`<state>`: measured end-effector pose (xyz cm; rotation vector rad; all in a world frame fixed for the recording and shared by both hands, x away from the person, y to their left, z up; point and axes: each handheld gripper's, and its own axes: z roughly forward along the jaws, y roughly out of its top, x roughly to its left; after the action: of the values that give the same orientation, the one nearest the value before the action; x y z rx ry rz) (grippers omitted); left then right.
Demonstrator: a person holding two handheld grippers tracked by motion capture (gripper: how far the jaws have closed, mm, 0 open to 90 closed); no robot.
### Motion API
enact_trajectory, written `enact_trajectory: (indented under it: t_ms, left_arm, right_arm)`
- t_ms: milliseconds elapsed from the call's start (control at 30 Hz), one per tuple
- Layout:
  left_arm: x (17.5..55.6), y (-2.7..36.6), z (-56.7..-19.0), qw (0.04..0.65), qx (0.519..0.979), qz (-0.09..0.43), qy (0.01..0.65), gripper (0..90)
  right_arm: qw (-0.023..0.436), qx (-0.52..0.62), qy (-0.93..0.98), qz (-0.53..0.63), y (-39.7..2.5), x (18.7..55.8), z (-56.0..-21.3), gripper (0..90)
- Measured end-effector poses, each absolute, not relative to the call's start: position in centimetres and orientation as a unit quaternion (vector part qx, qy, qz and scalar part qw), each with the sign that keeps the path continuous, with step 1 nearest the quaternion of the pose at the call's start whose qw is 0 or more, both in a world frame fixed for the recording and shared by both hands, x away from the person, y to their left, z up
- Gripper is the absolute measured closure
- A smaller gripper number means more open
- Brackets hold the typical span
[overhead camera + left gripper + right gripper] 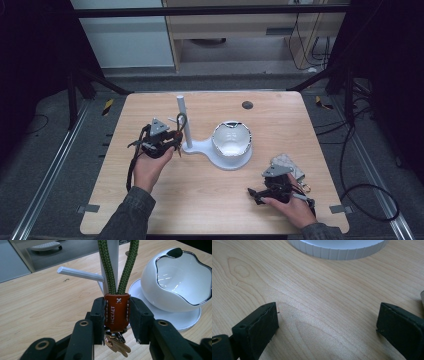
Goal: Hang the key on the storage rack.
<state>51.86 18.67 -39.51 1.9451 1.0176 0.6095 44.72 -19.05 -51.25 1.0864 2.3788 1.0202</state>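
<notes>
Up close: left tongs (117, 315) clamp leather key strap (116, 311) | overhead: perhaps hidden.

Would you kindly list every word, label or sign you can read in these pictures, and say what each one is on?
"HICKAET", as best it reads: stamped lengthwise on the brown leather tab of the key strap, clamped in the left tongs; the letters are small, so the spelling is uncertain.
A white stitched "x" mark: near the top of that tab.
Nothing legible on the white stand, the bowl or the table.
</notes>
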Motion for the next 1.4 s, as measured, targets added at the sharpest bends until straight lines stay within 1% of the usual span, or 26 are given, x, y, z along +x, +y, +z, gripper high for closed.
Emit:
enact_trajectory:
  t_ms: [433,633,700,733,867,1067,1200,1367,1400]
  left_arm:
    - [52.1,18.6,-39.7,0.420,0.774,0.244,0.407,64.9]
    - [51.9,18.7,-39.8,0.417,0.775,0.243,0.407,61.2]
    - [51.7,18.8,-39.8,0.420,0.771,0.247,0.410,58.3]
    - [51.6,19.0,-40.0,0.418,0.770,0.249,0.413,53.1]
    - [51.1,19.3,-40.3,0.410,0.775,0.249,0.410,50.6]
    - [50.3,20.3,-41.2,0.396,0.783,0.246,0.412,42.4]
    - [49.9,21.0,-41.8,0.378,0.789,0.252,0.413,40.1]
    - [50.0,21.9,-42.9,0.368,0.791,0.248,0.421,33.9]
    - [50.0,22.1,-43.2,0.364,0.791,0.251,0.424,30.8]
  right_arm:
    - [0.171,0.377,0.837,0.358,-19.1,44.7,-51.3,3.8]
    - [0.170,0.377,0.837,0.358,-19.1,44.7,-51.3,3.8]
    - [0.170,0.377,0.837,0.358,-19.1,44.7,-51.3,3.8]
    - [0.170,0.377,0.837,0.358,-19.1,44.7,-51.3,3.8]
    - [0.170,0.378,0.837,0.358,-19.1,44.7,-51.3,3.8]
    - [0.166,0.381,0.836,0.358,-19.1,44.6,-51.2,3.8]
    - [0.165,0.382,0.836,0.358,-19.1,44.6,-51.2,3.7]
    - [0.169,0.378,0.837,0.357,-19.1,44.7,-51.3,3.6]
    - [0.169,0.379,0.837,0.358,-19.1,44.7,-51.3,3.6]
